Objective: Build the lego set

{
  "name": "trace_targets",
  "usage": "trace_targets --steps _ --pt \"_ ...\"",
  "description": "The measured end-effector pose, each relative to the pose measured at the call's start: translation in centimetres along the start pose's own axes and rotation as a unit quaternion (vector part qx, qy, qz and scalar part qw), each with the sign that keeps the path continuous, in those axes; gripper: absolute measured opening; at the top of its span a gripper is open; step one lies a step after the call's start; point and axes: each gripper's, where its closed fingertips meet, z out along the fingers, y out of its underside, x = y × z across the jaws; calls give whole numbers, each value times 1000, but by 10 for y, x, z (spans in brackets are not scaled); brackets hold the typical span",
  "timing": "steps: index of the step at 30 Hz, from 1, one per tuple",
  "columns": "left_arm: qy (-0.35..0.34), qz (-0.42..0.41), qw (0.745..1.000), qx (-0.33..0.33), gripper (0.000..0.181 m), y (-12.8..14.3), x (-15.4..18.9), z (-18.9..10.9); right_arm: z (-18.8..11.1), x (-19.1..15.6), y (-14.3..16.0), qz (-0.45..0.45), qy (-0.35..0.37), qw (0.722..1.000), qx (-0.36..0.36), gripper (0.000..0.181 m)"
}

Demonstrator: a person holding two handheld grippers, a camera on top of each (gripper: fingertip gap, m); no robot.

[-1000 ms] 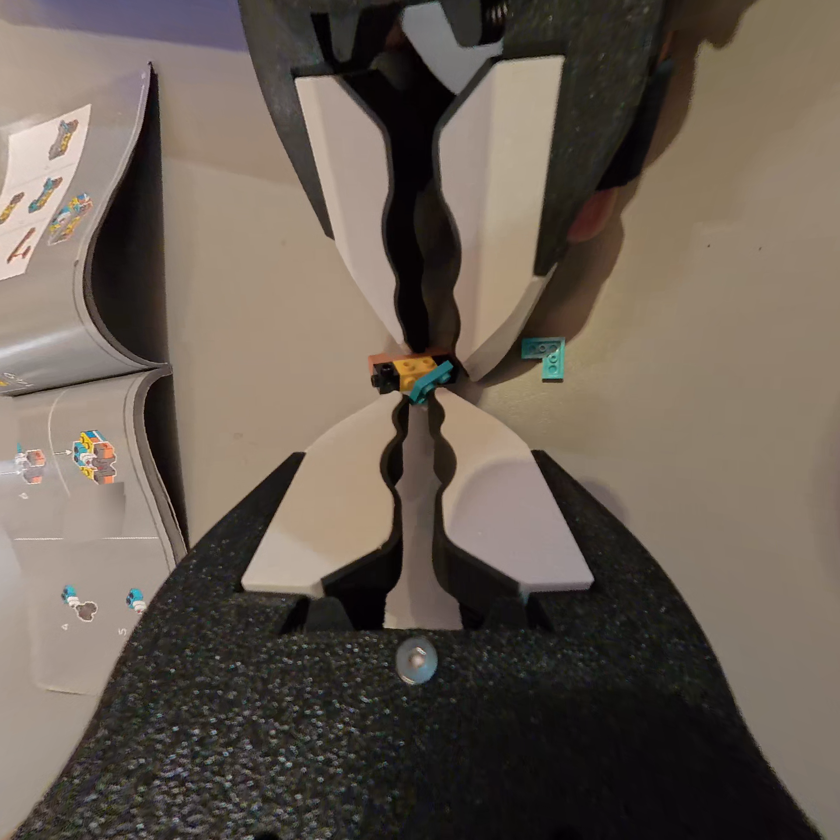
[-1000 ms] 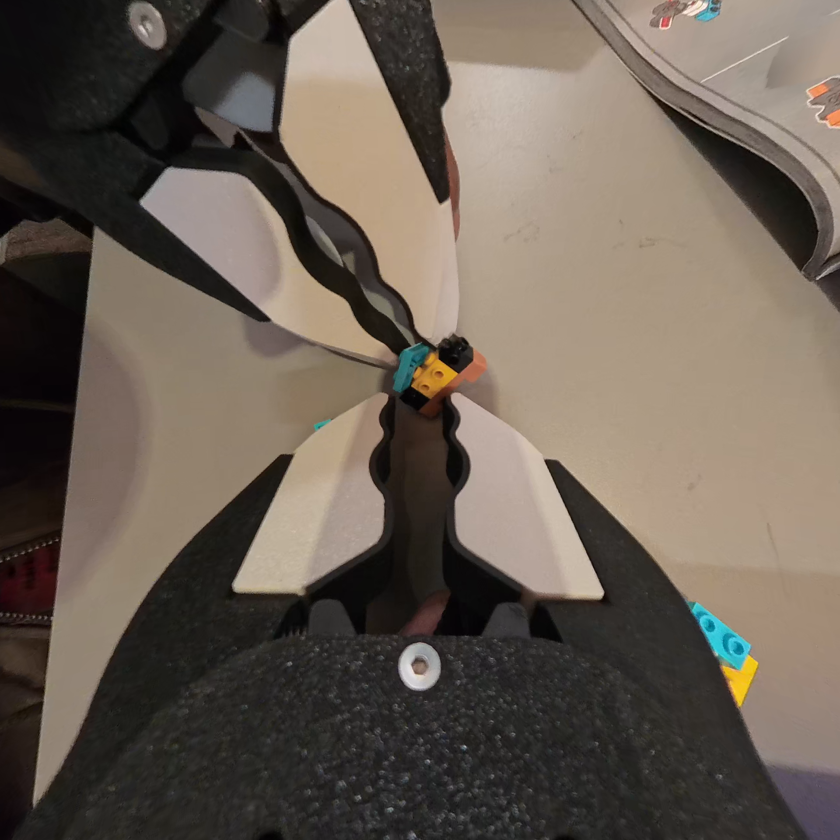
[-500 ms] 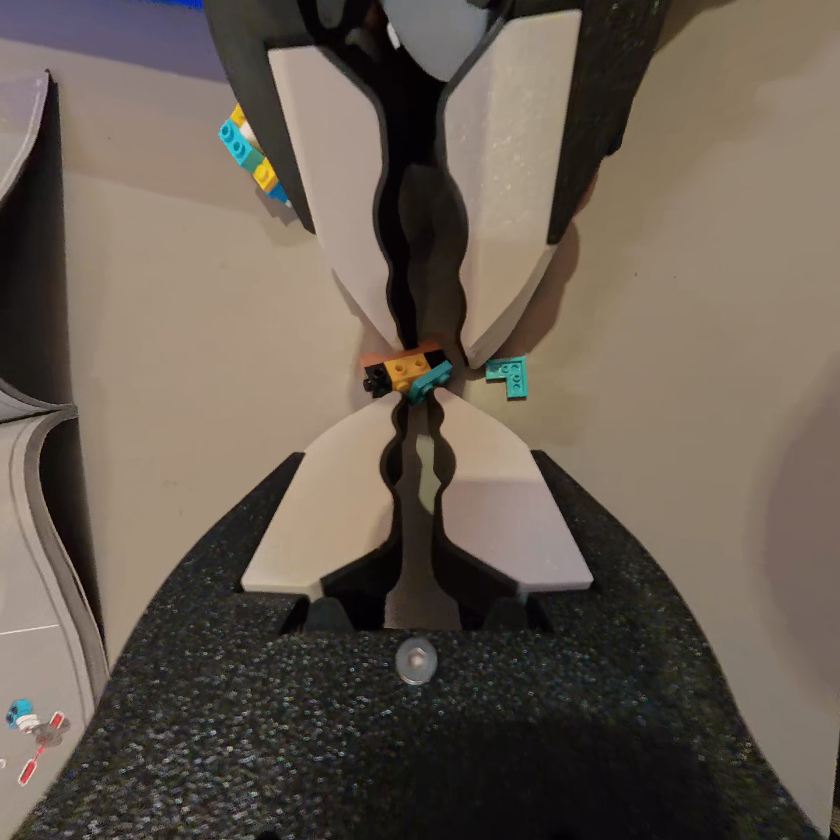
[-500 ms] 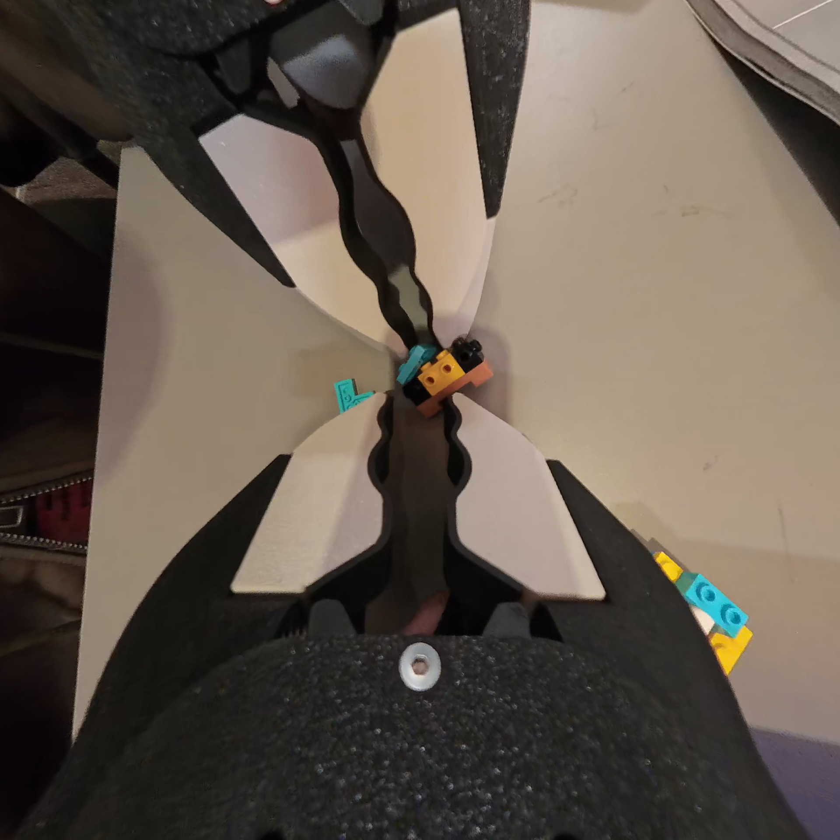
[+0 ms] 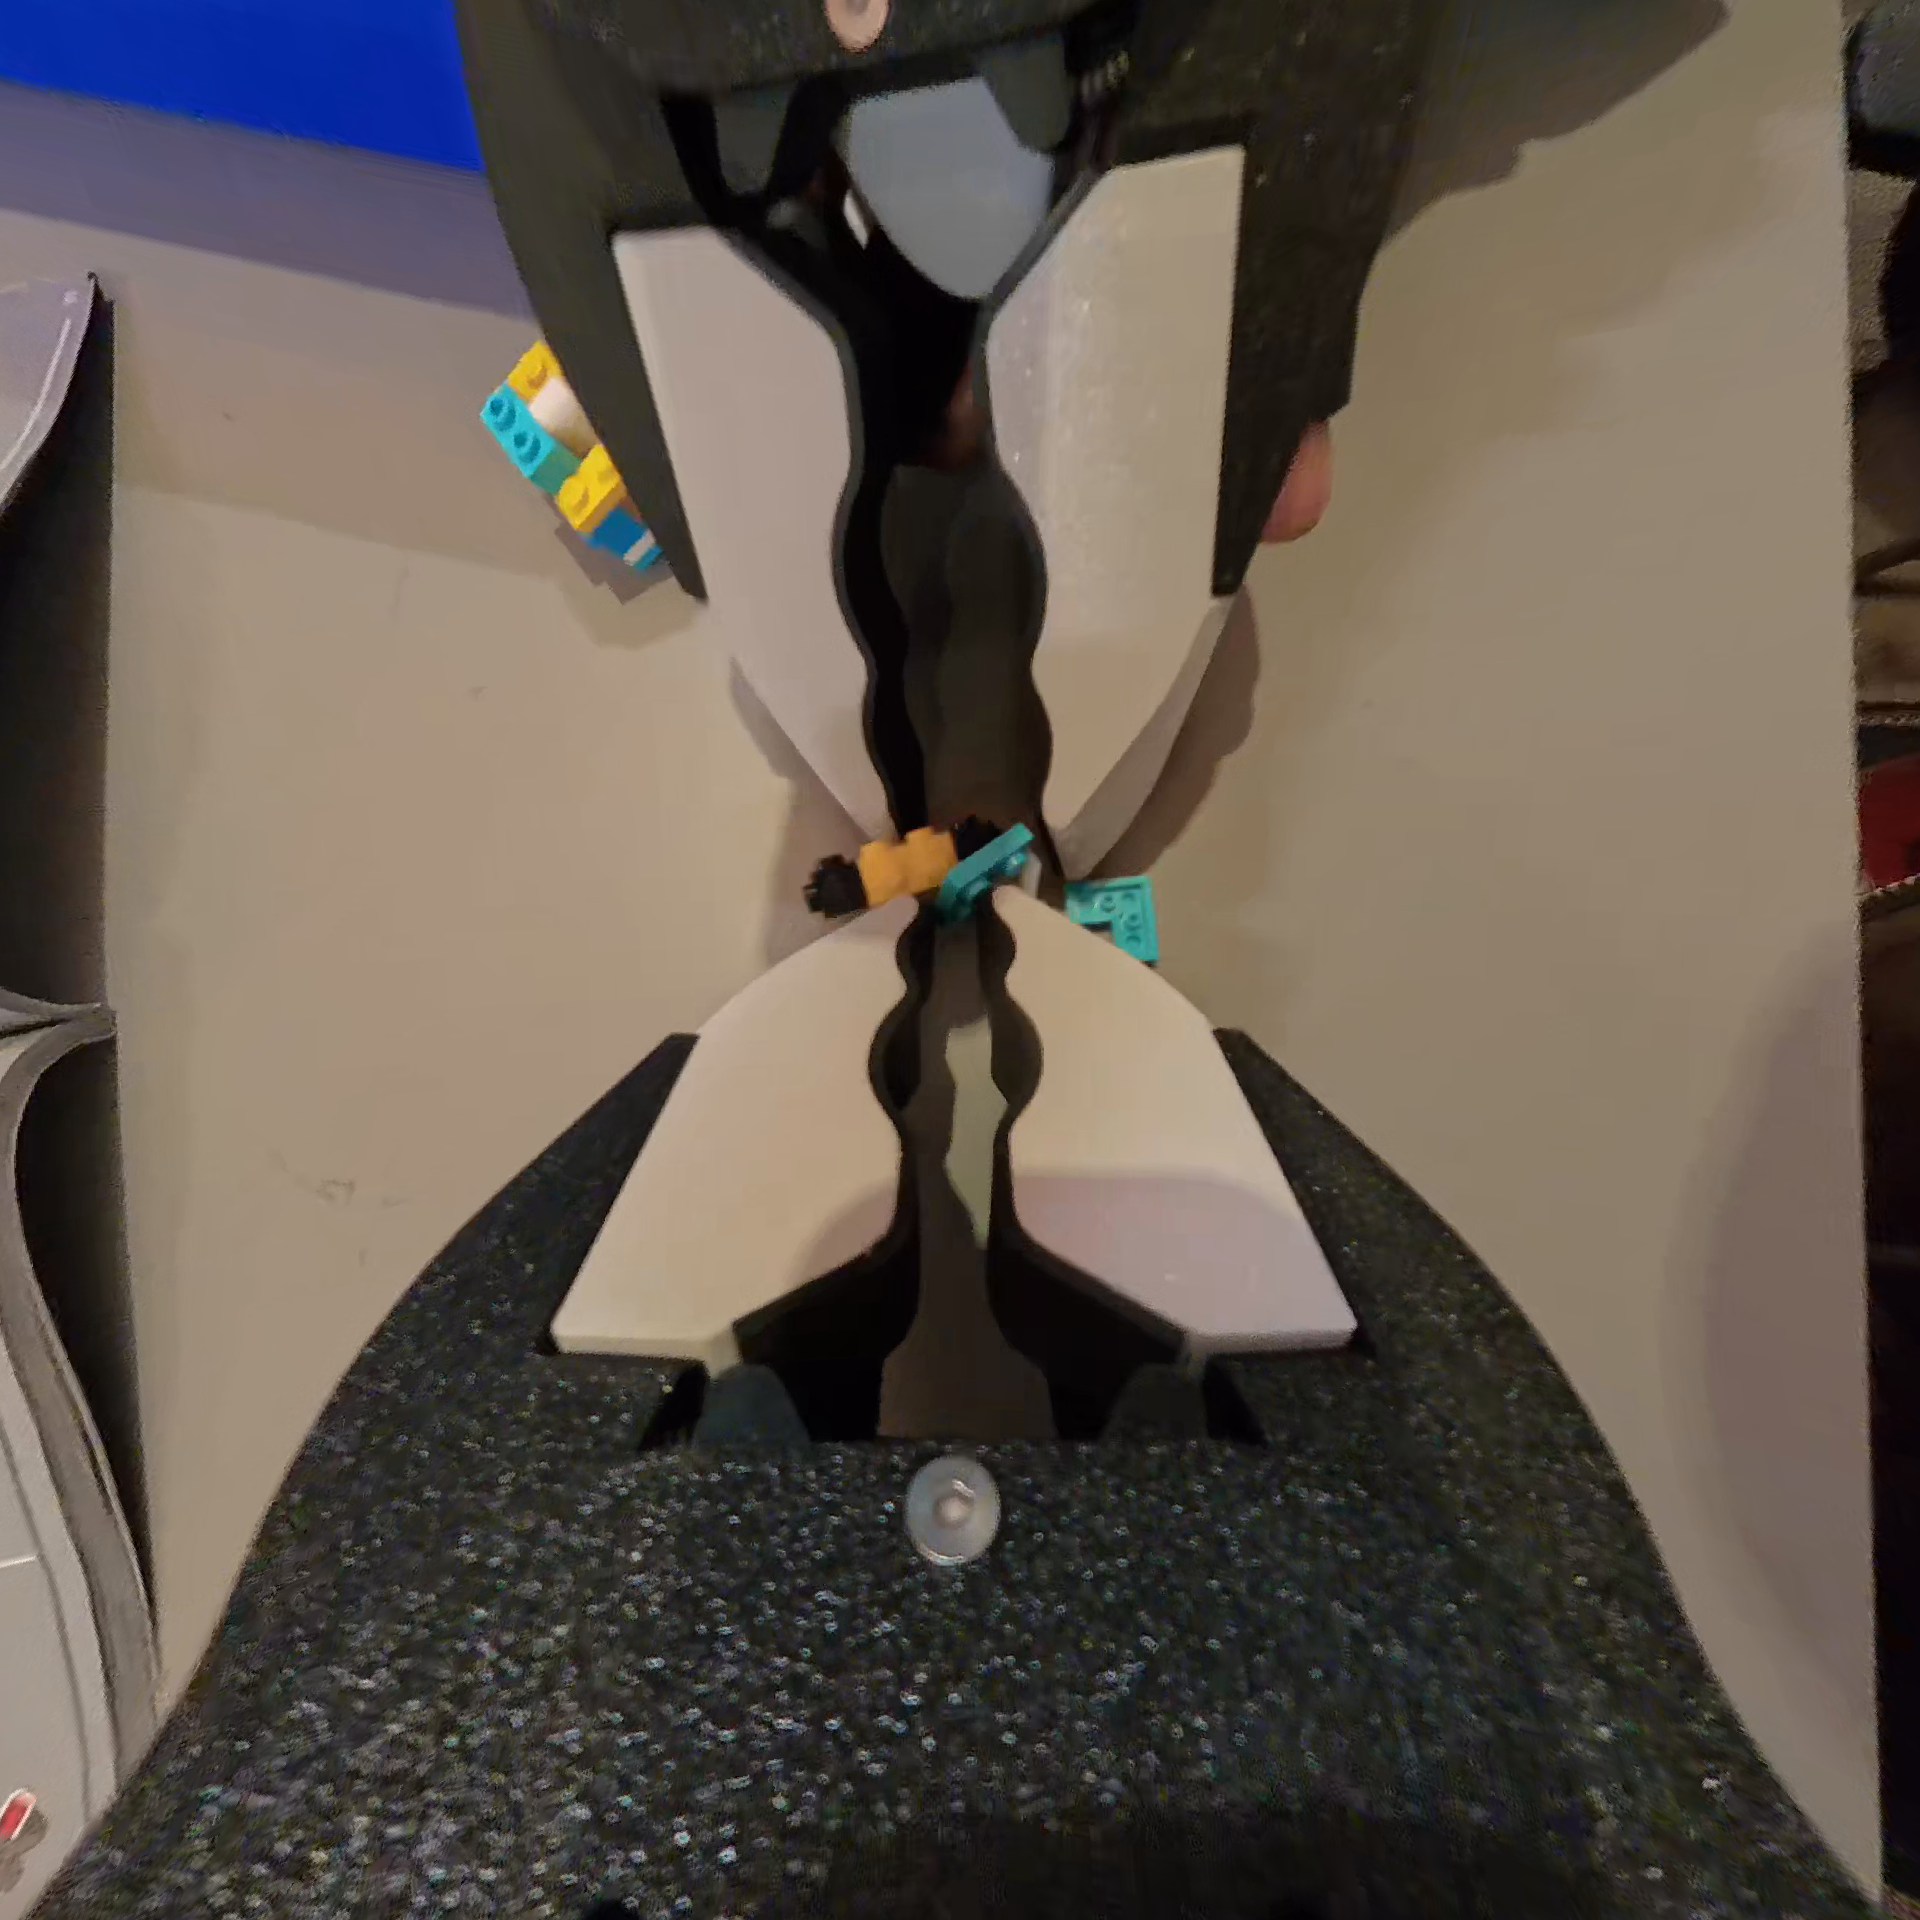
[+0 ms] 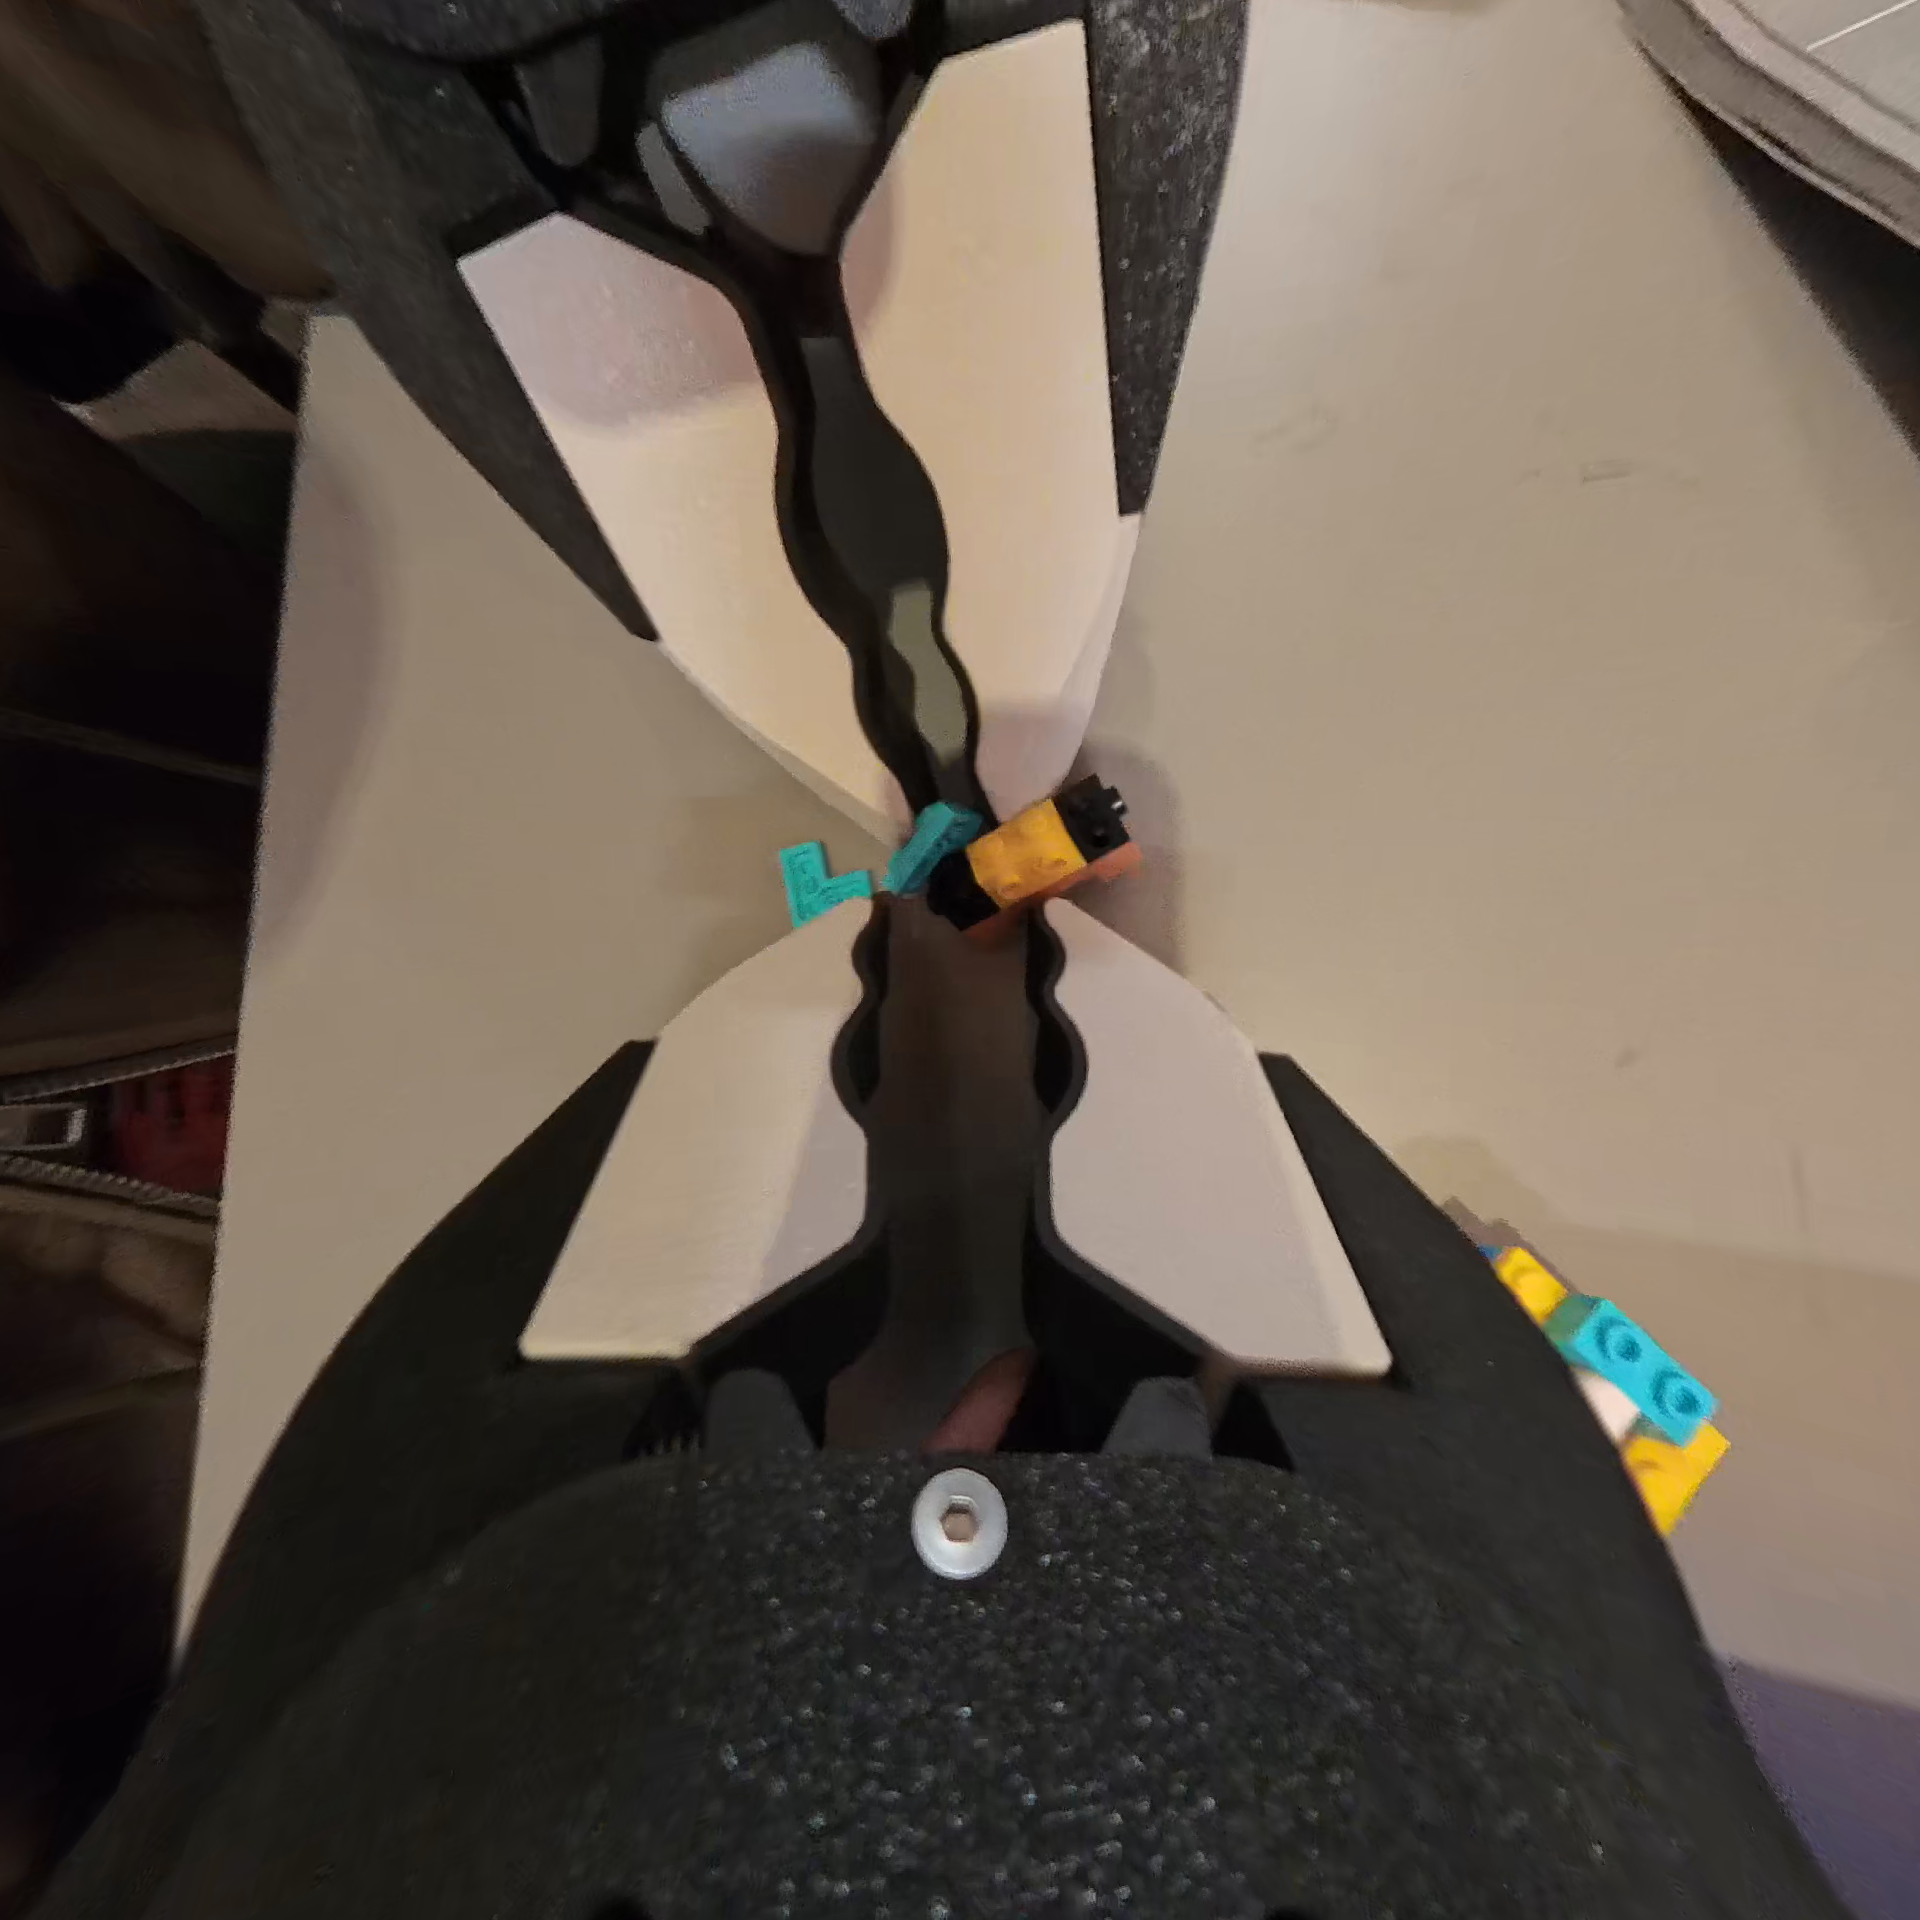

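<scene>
Centrally, left gripper (image 5: 961,914) clamped on teal plate (image 5: 982,871), right gripper (image 6: 956,914) clamped on small brick assembly (image 6: 1023,862), contact partly hidden, corner plate (image 5: 1117,914) half occluded, brick cluster (image 6: 1621,1371) cut off.

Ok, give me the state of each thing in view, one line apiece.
Left gripper: shut on the teal plate.
Right gripper: shut on the small brick assembly.
Teal L-shaped plate: loose on the table.
Multicoloured brick cluster: lying untouched.
Instruction booklet: open.

A small build (image 5: 914,868) hangs between both grippers' tips above the table (image 5: 416,831); an L-plate (image 5: 1117,914) lies just beside, near the table's edge.
</scene>
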Motion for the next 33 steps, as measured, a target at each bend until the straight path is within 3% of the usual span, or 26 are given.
trace_targets --steps 4,20,33 --pt "13 -5 1000 2 8 -2 5 1 -1 -7 2 17 -33 999 8 23" --pt "45 -61 997 15 8 -3 9 -1 -4 -8 -2 10 -19 999 42 18" --pt "19 -111 993 -25 8 -3 1 -9 1 -6 4 -10 12 1000 0 18"
